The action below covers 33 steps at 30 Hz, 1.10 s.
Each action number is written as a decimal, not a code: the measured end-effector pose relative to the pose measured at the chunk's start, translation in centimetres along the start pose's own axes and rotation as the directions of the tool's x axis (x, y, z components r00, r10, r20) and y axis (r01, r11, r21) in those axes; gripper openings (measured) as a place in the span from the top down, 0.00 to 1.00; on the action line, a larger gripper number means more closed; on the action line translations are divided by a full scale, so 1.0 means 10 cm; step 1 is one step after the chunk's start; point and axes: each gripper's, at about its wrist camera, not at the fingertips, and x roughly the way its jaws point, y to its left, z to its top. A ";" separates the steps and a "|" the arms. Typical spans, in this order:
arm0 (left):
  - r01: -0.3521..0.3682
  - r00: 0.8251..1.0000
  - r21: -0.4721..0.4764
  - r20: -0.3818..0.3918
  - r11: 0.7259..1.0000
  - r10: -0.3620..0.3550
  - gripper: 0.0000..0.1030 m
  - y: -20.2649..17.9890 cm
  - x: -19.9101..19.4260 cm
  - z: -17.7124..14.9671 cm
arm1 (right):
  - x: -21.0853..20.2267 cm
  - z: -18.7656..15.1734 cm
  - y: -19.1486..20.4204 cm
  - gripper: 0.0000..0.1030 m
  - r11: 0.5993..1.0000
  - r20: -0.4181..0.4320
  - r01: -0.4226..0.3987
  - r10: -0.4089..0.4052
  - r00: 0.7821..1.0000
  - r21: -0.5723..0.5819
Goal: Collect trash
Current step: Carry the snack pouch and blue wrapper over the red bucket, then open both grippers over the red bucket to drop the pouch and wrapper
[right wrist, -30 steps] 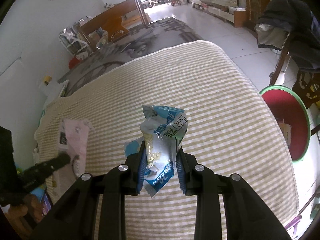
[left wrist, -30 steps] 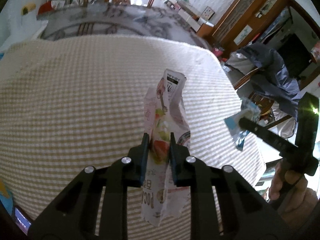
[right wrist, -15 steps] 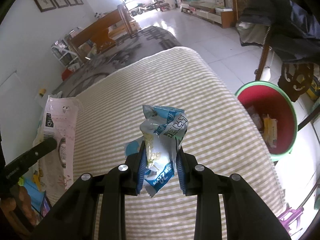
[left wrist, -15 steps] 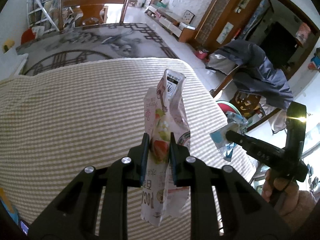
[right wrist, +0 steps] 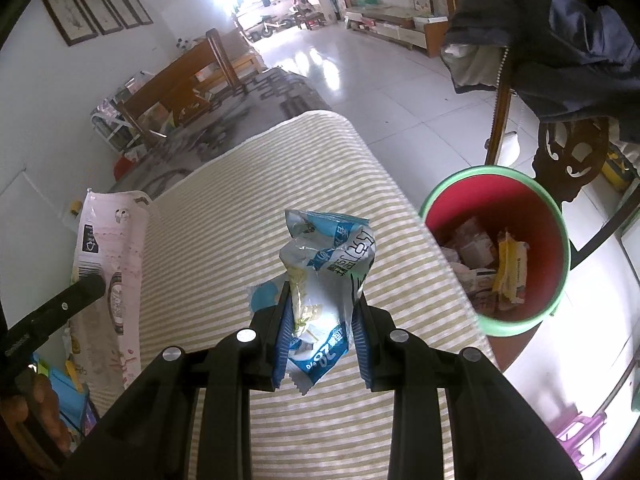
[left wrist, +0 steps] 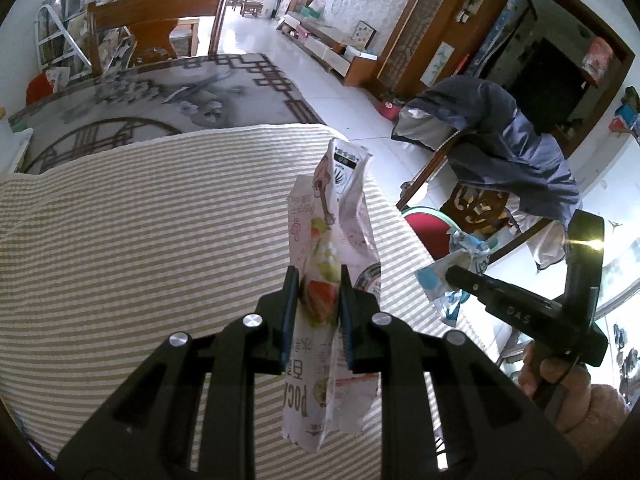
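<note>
Pink wrapper (left wrist: 332, 264) clamped in left tool (left wrist: 318, 312); blue wrapper (right wrist: 324, 280) clamped in right tool (right wrist: 320, 336).

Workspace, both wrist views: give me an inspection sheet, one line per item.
Surface: striped tablecloth, nothing lying on the part seen.
Job's things: pink snack wrapper and crumpled blue wrapper, both held; red bin with green rim beside the table edge, already holding wrappers.
Clutter: blue and yellow items at the table's near-left edge, unclear.
Grippers: left gripper shut on the pink snack wrapper; right gripper shut on the crumpled blue wrapper.
Cables: nothing seen.
Surroundings: dark jacket draped over a wooden chair, patterned rug, tiled floor.
</note>
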 end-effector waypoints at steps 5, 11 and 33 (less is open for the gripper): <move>-0.005 1.000 0.007 0.002 1.000 0.005 0.82 -0.21 0.10 0.09 | 0.00 0.13 -0.18 0.74 1.000 0.001 -0.010 0.010 1.000 0.001; -0.004 1.000 0.016 0.001 1.000 0.004 0.82 -0.45 0.24 0.18 | -0.01 0.28 -0.43 0.73 1.000 0.003 -0.018 0.018 1.000 0.007; 0.150 0.985 0.139 -0.110 0.979 -0.136 0.82 -1.74 1.13 0.49 | -0.31 0.51 -1.74 0.73 0.978 0.053 0.069 -0.081 0.995 0.196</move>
